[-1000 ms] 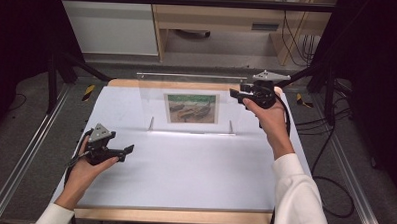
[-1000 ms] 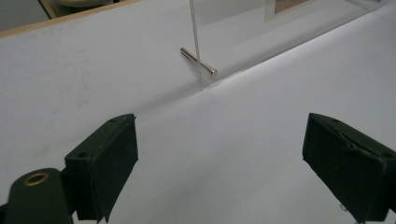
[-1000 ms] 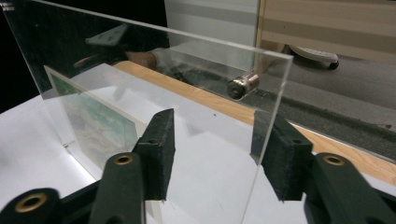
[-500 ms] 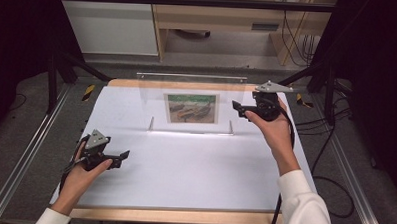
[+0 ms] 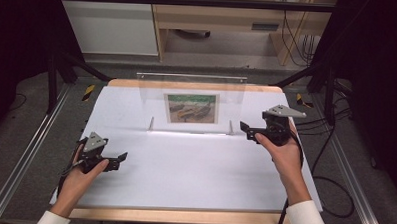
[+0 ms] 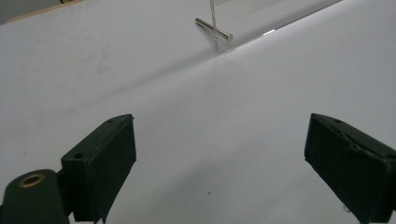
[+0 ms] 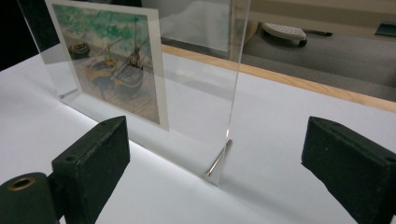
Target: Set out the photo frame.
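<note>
Over the last second the right gripper [image 5: 247, 129] has drawn back from the far edge of the tabletop [image 5: 194, 167] toward the person, so it now sits just at 3 o'clock of the clear acrylic picture stand [image 5: 193, 103], which stands upright at about 12 o'clock with its boat picture [image 7: 112, 65] facing forward. The left gripper [image 5: 119, 159] has slid toward 8 o'clock, well apart from the stand. Both sets of fingers are spread wide with nothing between them, and with the stand's near edge and metal foot pin [image 7: 218, 158] lined up in the right gripper's gap, I judge a grasp of that edge is being set up.
</note>
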`<state>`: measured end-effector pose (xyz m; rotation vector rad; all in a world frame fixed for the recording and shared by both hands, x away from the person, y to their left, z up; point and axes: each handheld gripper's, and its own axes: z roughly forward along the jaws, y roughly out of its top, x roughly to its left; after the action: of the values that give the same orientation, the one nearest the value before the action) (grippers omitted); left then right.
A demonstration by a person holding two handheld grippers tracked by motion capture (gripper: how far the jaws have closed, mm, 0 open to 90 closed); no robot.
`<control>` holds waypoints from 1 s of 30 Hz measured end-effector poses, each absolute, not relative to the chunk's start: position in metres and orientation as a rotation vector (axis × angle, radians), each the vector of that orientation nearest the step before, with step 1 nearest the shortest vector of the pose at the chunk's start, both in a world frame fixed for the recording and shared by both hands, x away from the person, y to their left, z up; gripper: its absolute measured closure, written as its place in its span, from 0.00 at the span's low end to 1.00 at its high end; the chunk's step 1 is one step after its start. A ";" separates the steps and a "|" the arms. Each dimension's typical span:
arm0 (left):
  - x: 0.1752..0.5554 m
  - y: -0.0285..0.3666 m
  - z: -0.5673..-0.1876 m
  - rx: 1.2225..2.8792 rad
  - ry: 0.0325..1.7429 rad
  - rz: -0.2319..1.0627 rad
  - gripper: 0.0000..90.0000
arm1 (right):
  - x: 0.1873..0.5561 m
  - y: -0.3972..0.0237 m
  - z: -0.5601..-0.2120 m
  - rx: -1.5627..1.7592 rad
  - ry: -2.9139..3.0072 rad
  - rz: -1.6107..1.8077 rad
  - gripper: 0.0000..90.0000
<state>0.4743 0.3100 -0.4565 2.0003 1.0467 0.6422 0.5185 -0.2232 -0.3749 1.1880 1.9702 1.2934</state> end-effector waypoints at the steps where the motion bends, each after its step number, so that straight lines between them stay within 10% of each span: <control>1: 0.474 0.310 -0.456 2.001 1.045 0.640 0.10 | 0.515 -0.225 -0.377 1.190 1.971 1.292 0.09; 30: 0.470 0.320 -0.459 2.018 1.069 0.644 0.10 | 0.459 -0.248 -0.445 1.261 2.108 1.113 0.07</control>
<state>0.4703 0.3201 -0.4585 2.0177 1.0688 0.6435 0.4592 -0.2484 -0.4447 1.2614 2.1076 1.1129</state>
